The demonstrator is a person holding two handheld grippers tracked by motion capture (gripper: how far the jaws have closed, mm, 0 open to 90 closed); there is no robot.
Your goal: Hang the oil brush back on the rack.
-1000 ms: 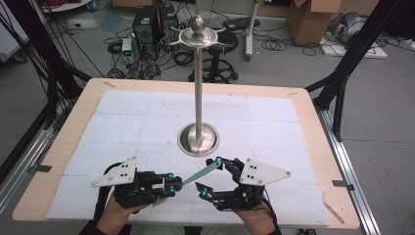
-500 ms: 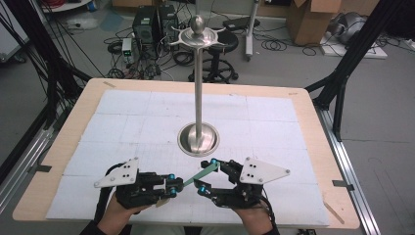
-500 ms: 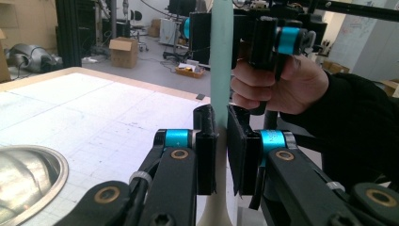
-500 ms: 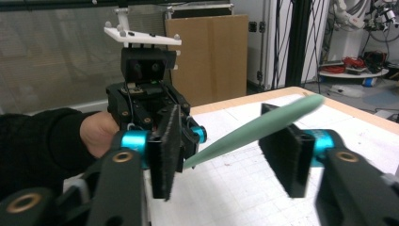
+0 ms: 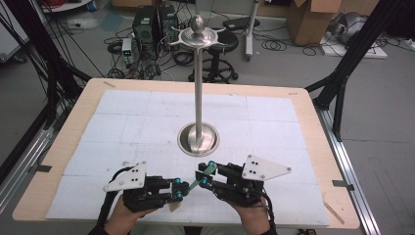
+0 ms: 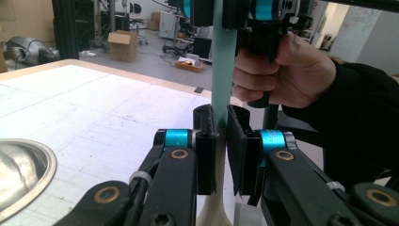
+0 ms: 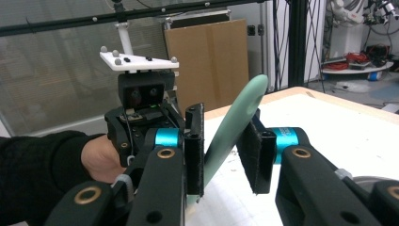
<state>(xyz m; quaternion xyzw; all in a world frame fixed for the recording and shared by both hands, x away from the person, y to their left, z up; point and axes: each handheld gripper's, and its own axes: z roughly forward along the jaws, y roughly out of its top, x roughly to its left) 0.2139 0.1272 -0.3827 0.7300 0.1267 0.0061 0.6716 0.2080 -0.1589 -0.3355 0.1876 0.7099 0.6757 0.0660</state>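
- Task thing: a pale green utensil handle [image 5: 197, 182], long and flat, up off the bench [image 5: 313, 127] near the middle of its near edge, spanning the gap between my two grippers.
- Long axis: in the high view it runs slantwise, low end at the left gripper [image 5: 182, 189], high end at the right gripper [image 5: 205, 172], which sits nearer the metal stand [image 5: 198, 139].
- Left fingers [image 6: 205, 141]: narrow, clamped on the handle; in the left gripper view it stands upright between the pads, its wider cream end below them.
- Right fingers [image 7: 194, 146]: have just been closing, handle between them. In the right gripper view it leans across the gap, its rounded tip [image 7: 254, 89] up past the far finger. A gap shows at the near pad; I can't tell if the far pad touches. I read this grip as not yet firm.
- Key relation: both grippers are on the same handle, left low, right high, so it looks like a handover. The right one needs to finish closing square across the flat faces before the left lets go.
- Risk: the handle sits skewed in the right gap and could twist as the pads meet it.
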